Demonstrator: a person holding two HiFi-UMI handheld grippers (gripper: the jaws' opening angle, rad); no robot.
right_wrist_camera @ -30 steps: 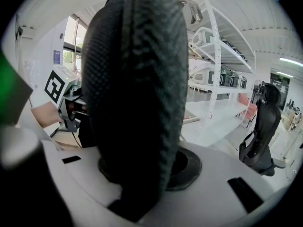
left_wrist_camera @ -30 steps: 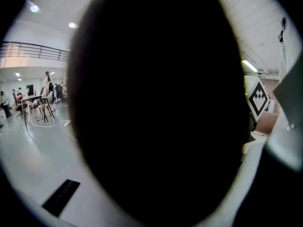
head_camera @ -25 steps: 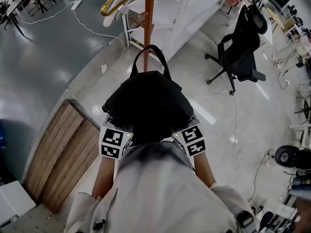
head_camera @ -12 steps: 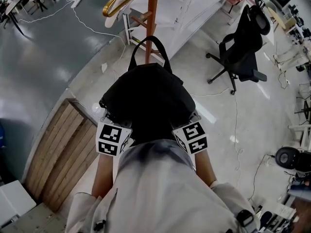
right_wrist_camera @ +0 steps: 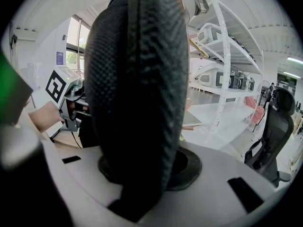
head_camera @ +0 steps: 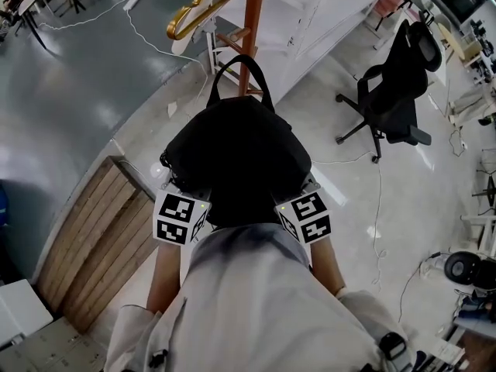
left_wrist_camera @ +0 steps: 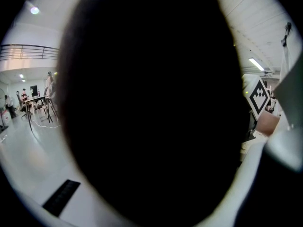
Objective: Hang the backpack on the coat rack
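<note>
- We hold the backpack (head_camera: 236, 157) up off the floor (head_camera: 364, 200), in front of our chest and between the two tools.
- The left tool (head_camera: 172, 184) pinches the backpack's left side. Black fabric fills its own view (left_wrist_camera: 151, 108), so the jaws themselves are covered there.
- The right tool (head_camera: 308, 184) pinches the right side. In its view a padded black edge (right_wrist_camera: 137, 93) stands upright between the jaws.
- Only the marker cubes show in the head view; the jaw ends are tucked under the backpack's bulge.
- The handle (head_camera: 239, 72) loops up from the far edge and crosses the orange pole (head_camera: 252, 29) of the coat rack, which rises just beyond it.
</note>
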